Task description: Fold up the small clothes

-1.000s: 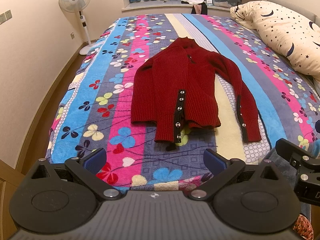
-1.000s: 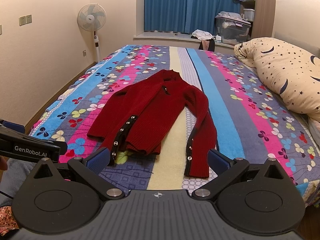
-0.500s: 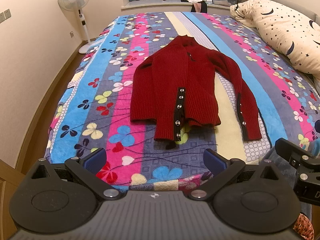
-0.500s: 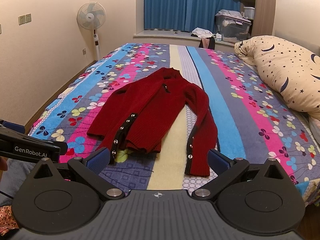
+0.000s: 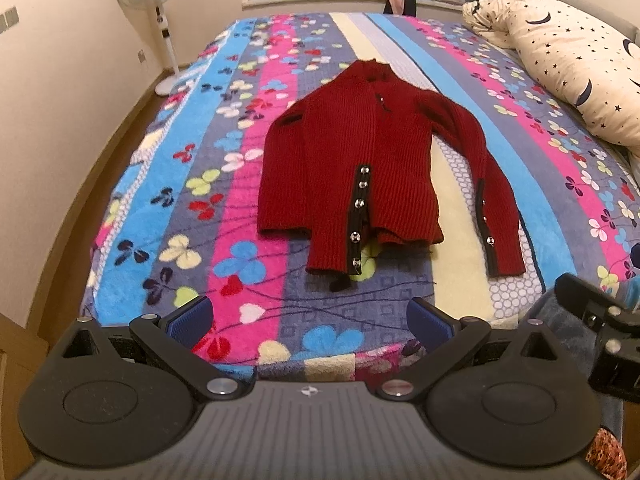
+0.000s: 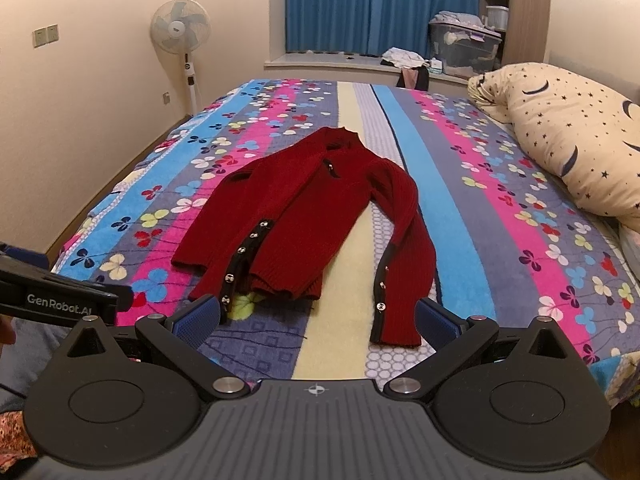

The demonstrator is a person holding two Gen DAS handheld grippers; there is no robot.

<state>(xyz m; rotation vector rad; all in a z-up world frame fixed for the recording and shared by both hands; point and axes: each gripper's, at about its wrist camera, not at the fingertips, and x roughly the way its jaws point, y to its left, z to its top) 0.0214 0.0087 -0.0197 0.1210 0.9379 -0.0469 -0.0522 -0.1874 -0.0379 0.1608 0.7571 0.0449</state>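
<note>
The red knit cardigan (image 5: 352, 168) lies face up near the middle of the bed, on the striped floral blanket (image 5: 248, 184), collar toward the far window and hem toward the near edge. Its left sleeve (image 5: 336, 240) is folded in over the body, its dark buttoned cuff just past the hem, while the right sleeve (image 6: 404, 264) stretches out beside the body down the pale stripe, apart from the hem. The step in hand looks like reaching in for the next fold, most likely that loose sleeve. To do it well, the right gripper (image 6: 318, 318), jaws spread wide and empty above the near edge, should pinch the cuff (image 6: 394, 330) through its full thickness without catching the plush blanket, then carry it across the chest. The left gripper (image 5: 310, 318), likewise wide apart and holding nothing, could pin the shoulder so the thick ribbed knit does not drag. The metal snaps may snag, so lift rather than slide. A star-and-moon pillow (image 6: 560, 128) lies at the right, well clear. The only legible writing is "GenRobot.AI", white on the black body of the left gripper as seen from the right wrist view
</note>
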